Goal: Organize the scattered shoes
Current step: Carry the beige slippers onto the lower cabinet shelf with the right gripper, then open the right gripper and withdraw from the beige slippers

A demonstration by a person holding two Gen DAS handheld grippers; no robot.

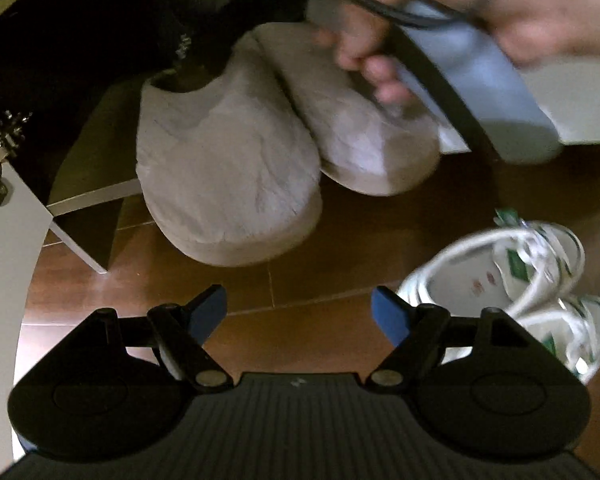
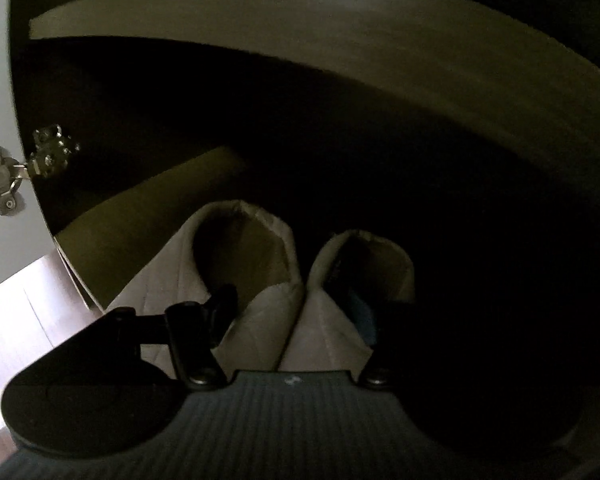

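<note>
A pair of grey fuzzy slippers (image 1: 228, 168) sits side by side at the mouth of a low white cabinet (image 1: 88, 196), toes out over the brown wooden floor (image 1: 320, 280), heels back in the dark compartment. The left gripper (image 1: 298, 314) hangs above the floor in front of them, its blue-padded jaws spread wide with nothing between them. The right gripper (image 2: 296, 312) reaches over the slippers from the heel side, one finger (image 2: 224, 300) dipping into each slipper's opening, jaws apart and straddling the two touching inner walls, pressing on neither. A white sneaker with green trim (image 1: 512, 288) lies on the floor near the left gripper. A metal hinge (image 2: 4, 180) shows on the cabinet door.
</note>
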